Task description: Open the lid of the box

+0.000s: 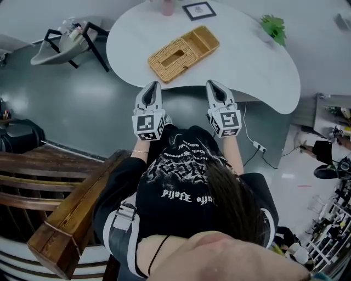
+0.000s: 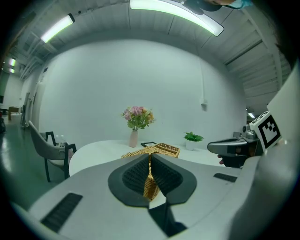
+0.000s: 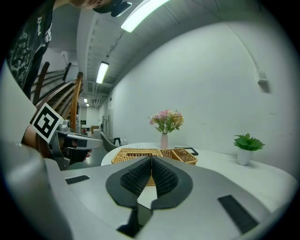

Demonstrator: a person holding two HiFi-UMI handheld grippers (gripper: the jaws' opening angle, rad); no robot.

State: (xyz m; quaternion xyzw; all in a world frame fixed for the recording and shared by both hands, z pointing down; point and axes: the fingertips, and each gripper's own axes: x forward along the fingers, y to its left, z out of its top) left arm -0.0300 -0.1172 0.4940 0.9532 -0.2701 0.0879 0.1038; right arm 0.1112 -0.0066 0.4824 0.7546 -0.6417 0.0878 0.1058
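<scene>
A woven wicker box (image 1: 184, 54) lies on the round white table (image 1: 247, 66). Its covered part has a rectangular slot, and an open compartment sits at its far right end. Both grippers hover just off the table's near edge, short of the box and apart from it. My left gripper (image 1: 155, 84) points at the box's near left end, its jaws shut on nothing. My right gripper (image 1: 211, 82) is level with it on the right, also shut and empty. The box (image 2: 161, 149) shows beyond the left gripper (image 2: 150, 155), and the box (image 3: 140, 153) beyond the right gripper (image 3: 151, 158).
A pink vase of flowers (image 2: 134, 138) and a black-framed card (image 1: 198, 10) stand at the table's far side. A potted plant (image 1: 273, 27) is at the far right. A grey chair (image 1: 66, 41) stands left of the table. A wooden bench (image 1: 55, 192) is at my left.
</scene>
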